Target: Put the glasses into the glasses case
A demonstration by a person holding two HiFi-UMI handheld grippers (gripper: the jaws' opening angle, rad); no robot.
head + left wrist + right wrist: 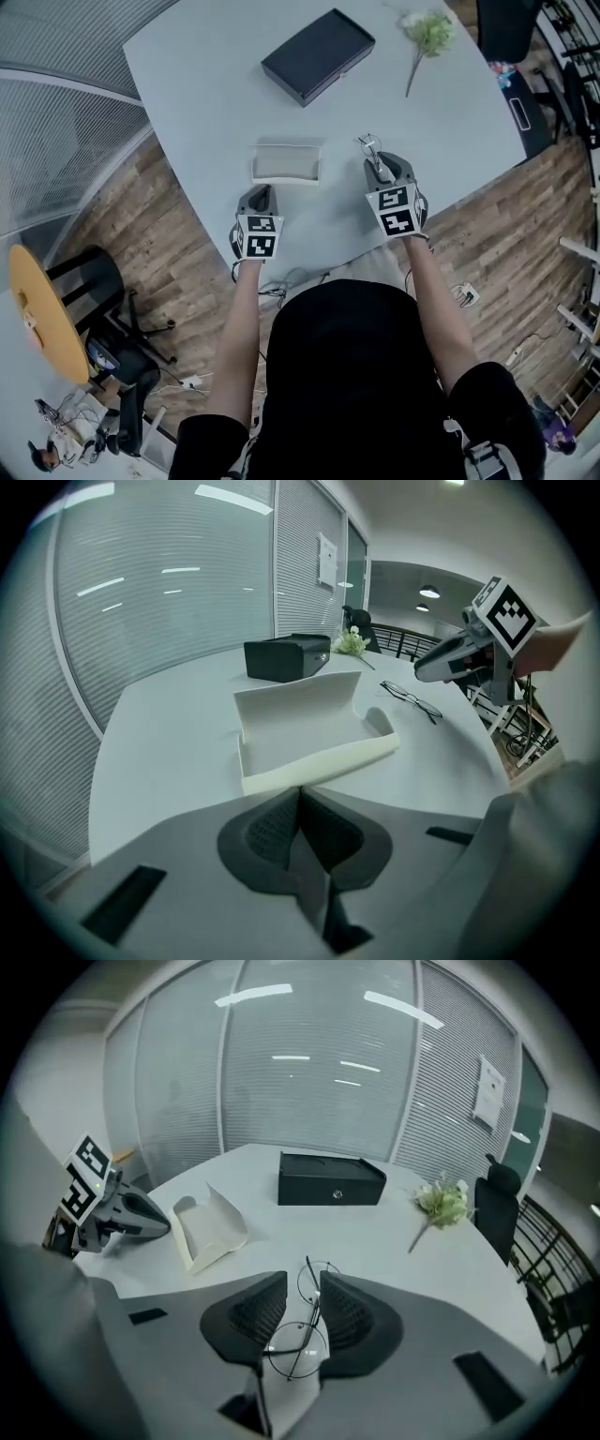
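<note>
The wire-framed glasses [369, 145] lie on the white table [206, 94], just right of the open white glasses case [286, 163]. My right gripper [380, 165] stands over them. In the right gripper view the glasses [305, 1321] sit in the gap between the dark pads [349, 1312], which stand apart and do not press on the frame. My left gripper [261, 191] rests near the case's front left, shut and empty. In the left gripper view the case [300, 733] is right in front of the shut left gripper [298, 794], with the glasses [411, 698] on the table beyond it.
A black box [319, 54] stands at the far side of the table, and a small sprig of flowers [427, 33] lies to its right. The table's curved edge runs close behind both grippers. An office chair [112, 319] stands on the wooden floor at the left.
</note>
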